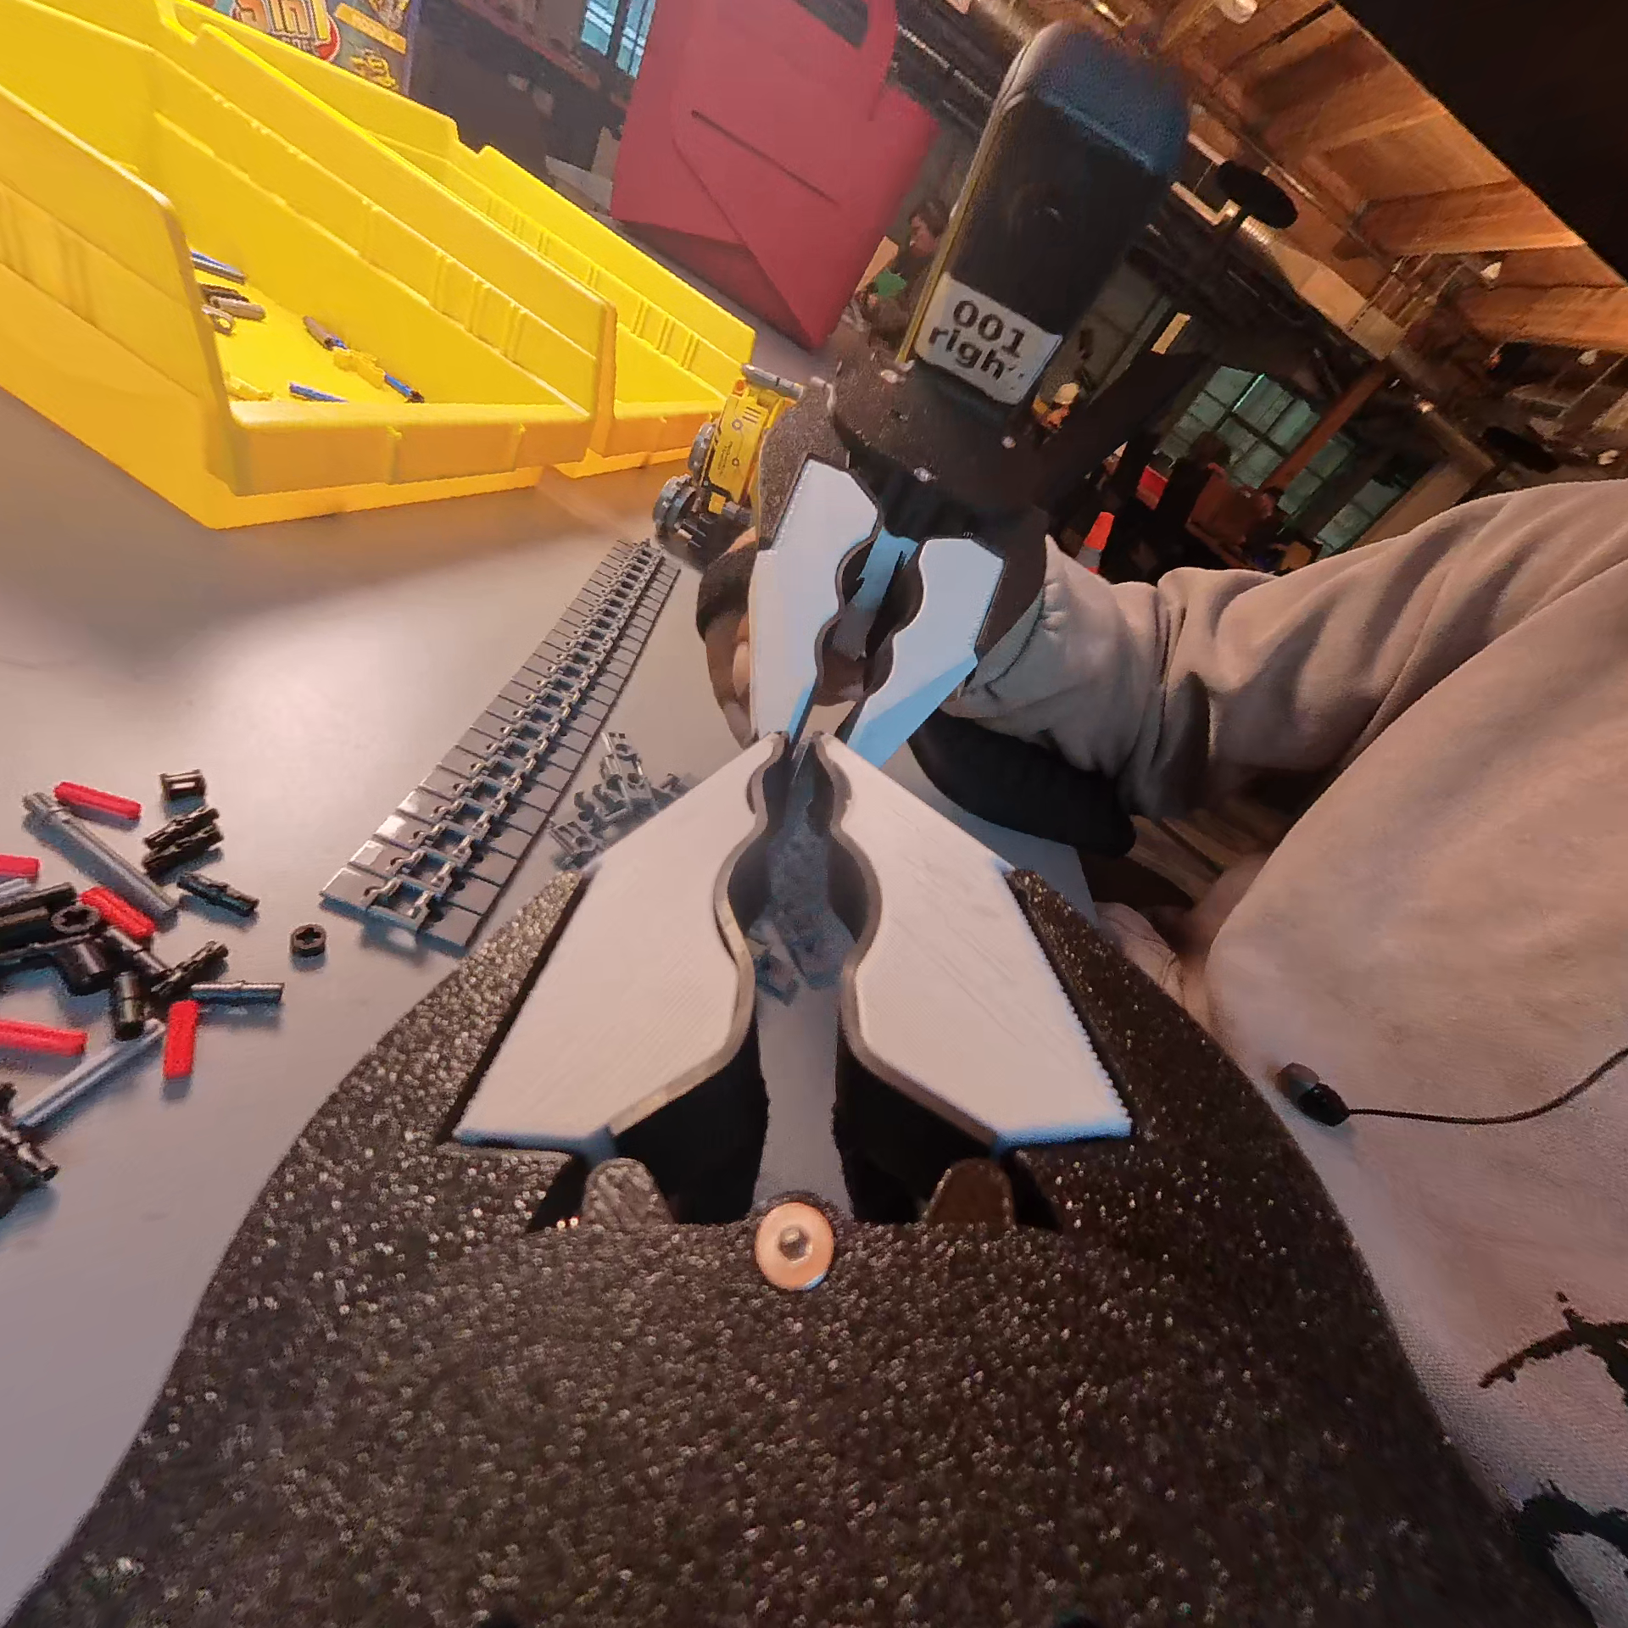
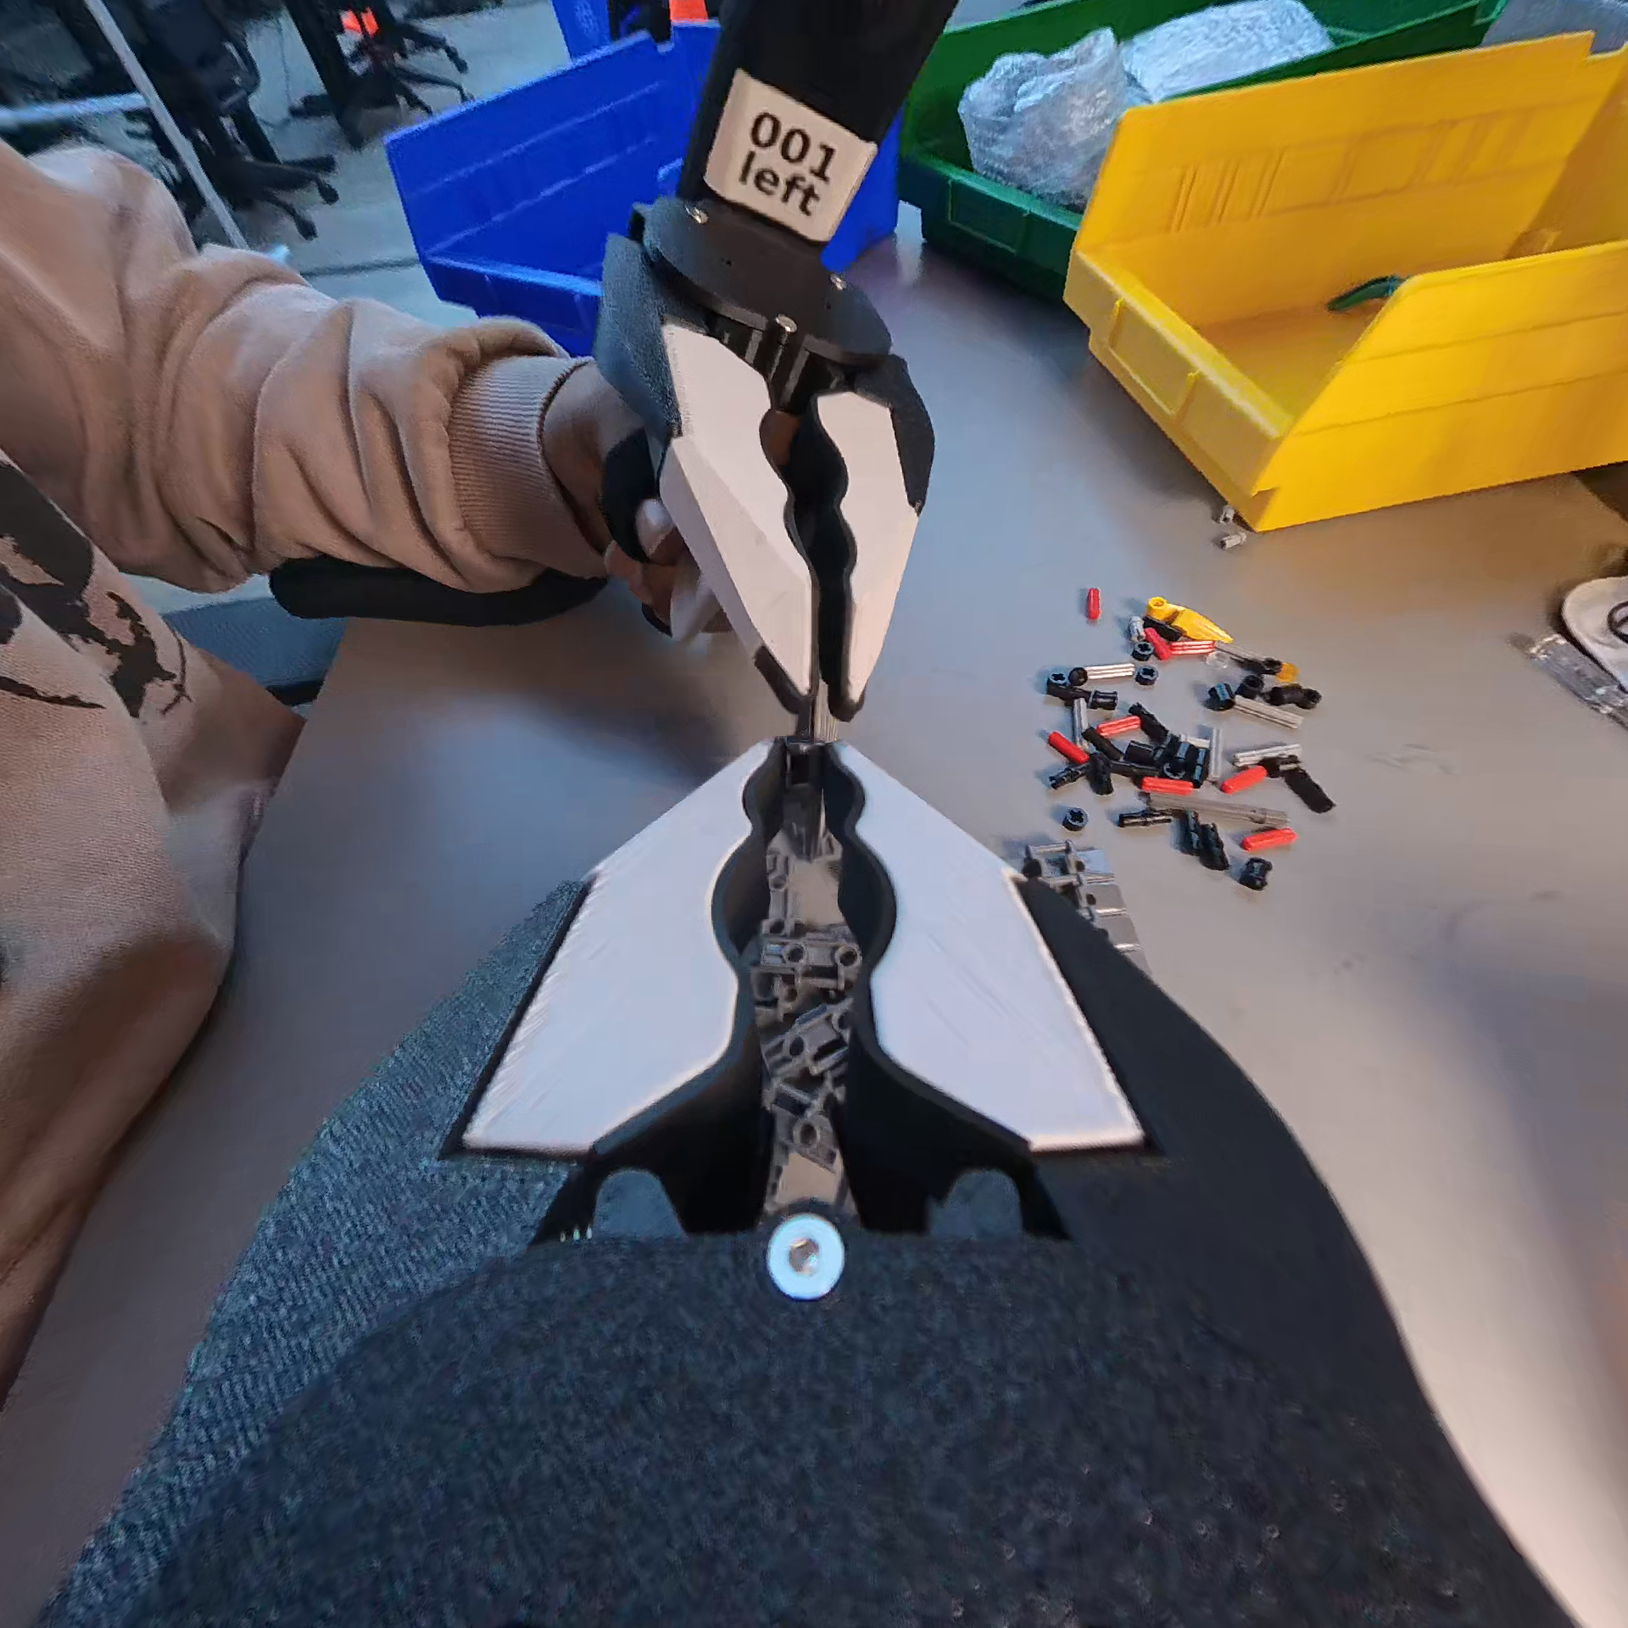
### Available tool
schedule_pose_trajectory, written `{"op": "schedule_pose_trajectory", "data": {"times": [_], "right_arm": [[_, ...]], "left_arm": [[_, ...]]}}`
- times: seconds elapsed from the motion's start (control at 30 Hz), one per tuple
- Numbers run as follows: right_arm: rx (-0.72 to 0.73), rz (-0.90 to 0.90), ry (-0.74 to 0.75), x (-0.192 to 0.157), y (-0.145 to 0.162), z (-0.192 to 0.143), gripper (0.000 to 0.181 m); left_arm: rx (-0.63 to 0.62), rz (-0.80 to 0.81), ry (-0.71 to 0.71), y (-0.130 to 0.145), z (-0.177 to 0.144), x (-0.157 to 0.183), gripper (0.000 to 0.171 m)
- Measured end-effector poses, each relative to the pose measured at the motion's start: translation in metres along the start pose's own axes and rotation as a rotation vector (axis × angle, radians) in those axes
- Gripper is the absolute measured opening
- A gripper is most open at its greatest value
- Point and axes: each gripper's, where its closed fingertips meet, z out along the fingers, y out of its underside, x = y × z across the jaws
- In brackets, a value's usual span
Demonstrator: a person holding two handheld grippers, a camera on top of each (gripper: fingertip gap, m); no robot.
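The left gripper (image 1: 797, 749) and the right gripper (image 2: 803, 749) meet tip to tip above the grey worktop (image 2: 529, 775). Each is closed to a narrow slit on a small dark part (image 2: 803, 756), and both seem to pinch the same piece, though it is too small to identify. Under the right gripper lies a heap of grey connector pieces (image 2: 806, 995). A grey track strip (image 1: 520, 749) lies left of the left gripper, with loose red and black pins (image 1: 114, 943) farther left. A yellow bin (image 1: 308, 291) stands at the far left.
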Motion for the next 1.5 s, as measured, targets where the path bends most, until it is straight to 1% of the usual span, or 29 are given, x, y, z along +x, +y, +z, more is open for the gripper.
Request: {"op": "schedule_pose_trajectory", "data": {"times": [0.07, 0.17, 0.23, 0.3, 0.37, 0.43, 0.6, 0.63, 0.67, 0.7, 0.87, 0.97, 1.03, 1.1, 1.2, 1.3, 1.37, 1.43, 1.5], "right_arm": [[0.066, 0.038, -0.018, -0.003, -0.005, -0.004, 0.005], [0.219, 0.125, -0.063, -0.007, -0.018, -0.016, 0.006], [0.305, 0.176, -0.095, -0.009, -0.026, -0.025, 0.006], [0.329, 0.204, -0.119, -0.011, -0.028, -0.027, 0.006], [0.318, 0.201, -0.125, -0.013, -0.025, -0.025, 0.006], [0.325, 0.212, -0.145, -0.016, -0.026, -0.025, 0.006], [0.302, 0.211, -0.155, -0.018, -0.021, -0.022, 0.006], [0.302, 0.207, -0.155, -0.019, -0.021, -0.022, 0.006], [0.301, 0.208, -0.162, -0.02, -0.021, -0.022, 0.006], [0.297, 0.208, -0.162, -0.02, -0.02, -0.022, 0.006], [0.231, 0.161, -0.133, -0.018, -0.008, -0.018, 0.006], [0.234, 0.163, -0.129, -0.017, -0.009, -0.02, 0.012], [0.213, 0.162, -0.128, -0.017, -0.006, -0.019, 0.01], [0.188, 0.137, -0.102, -0.016, -0.002, -0.016, 0.003], [0.165, 0.11, -0.087, -0.016, 0.001, -0.014, 0.001], [0.165, 0.076, -0.075, -0.015, 0.0, -0.015, 0.0], [0.163, -0.021, -0.037, -0.017, -0.002, -0.017, 0.0], [0.131, -0.122, 0.001, -0.02, -0.001, -0.016, 0.0], [0.11, -0.173, 0.012, -0.024, 0.001, -0.015, 0.0]], "left_arm": [[0.031, 0.01, 0.033, -0.005, -0.001, 0.006, 0.007], [0.06, 0.055, 0.084, -0.01, -0.001, 0.017, 0.022], [0.075, 0.082, 0.104, -0.012, 0.0, 0.023, 0.02], [0.09, 0.09, 0.096, -0.014, 0.0, 0.023, 0.018], [0.097, 0.114, 0.09, -0.014, -0.001, 0.024, 0.011], [0.092, 0.132, 0.083, -0.014, -0.001, 0.024, 0.009], [0.017, 0.211, 0.034, -0.004, 0.002, 0.022, 0.006], [0.012, 0.215, 0.035, -0.004, 0.002, 0.022, 0.009], [0.006, 0.21, 0.038, -0.003, 0.002, 0.023, 0.005], [-0.003, 0.206, 0.037, -0.002, 0.002, 0.022, 0.005], [-0.11, 0.19, -0.006, 0.01, 0.004, 0.016, 0.003], [-0.173, 0.192, -0.025, 0.02, 0.007, 0.012, 0.002], [-0.187, 0.178, -0.026, 0.022, 0.007, 0.012, 0.002], [-0.196, 0.167, -0.023, 0.023, 0.007, 0.012, 0.002], [-0.218, 0.149, -0.026, 0.026, 0.006, 0.01, 0.002], [-0.195, 0.063, -0.005, 0.024, 0.007, 0.011, 0.001], [-0.174, -0.009, 0.032, 0.022, 0.008, 0.013, 0.001], [-0.17, -0.061, 0.051, 0.025, 0.007, 0.012, 0.001], [-0.17, -0.104, 0.073, 0.028, 0.008, 0.012, 0.001]]}}
